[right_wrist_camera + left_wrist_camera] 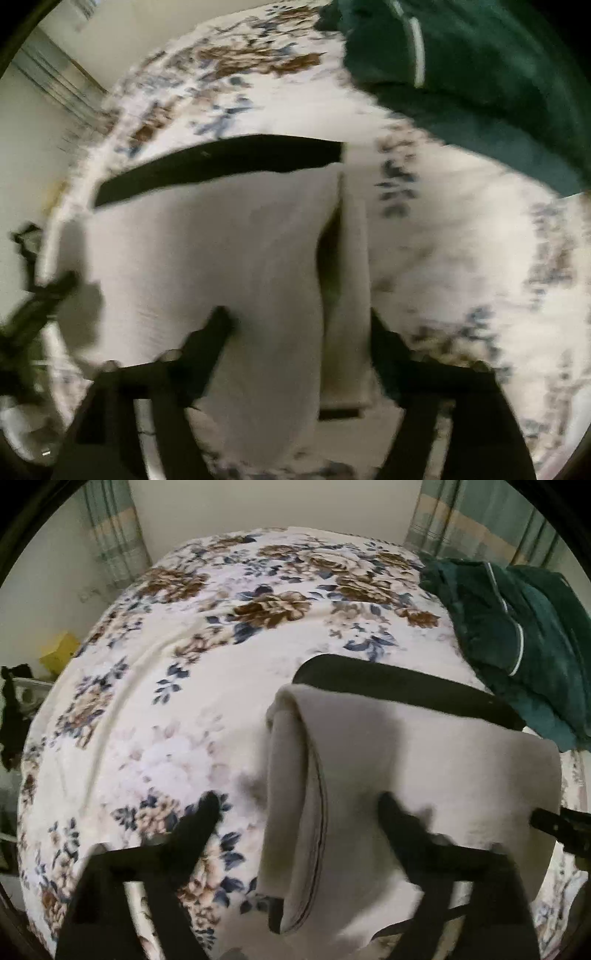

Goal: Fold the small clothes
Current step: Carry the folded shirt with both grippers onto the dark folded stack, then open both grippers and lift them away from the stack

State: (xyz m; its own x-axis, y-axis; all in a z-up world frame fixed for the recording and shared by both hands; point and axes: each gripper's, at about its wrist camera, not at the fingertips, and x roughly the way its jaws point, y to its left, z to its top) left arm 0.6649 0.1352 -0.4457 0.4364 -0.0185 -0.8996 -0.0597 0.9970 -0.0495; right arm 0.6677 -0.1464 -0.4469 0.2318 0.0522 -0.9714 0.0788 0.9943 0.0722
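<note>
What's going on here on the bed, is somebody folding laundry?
Yes. A person with a gripper in each hand is folding a pale garment with a black waistband on a floral bedspread. Its side edges are already turned in. The left gripper and right gripper are both open, straddling its edges without pinching. A dark green garment lies bunched beyond it, not yet folded.

The right gripper (299, 325) is wide open over a folded white cloth (229, 251) with a black band (221, 162), on a flowery blanket (461, 240). Green clothes (480, 74) lie behind.
</note>
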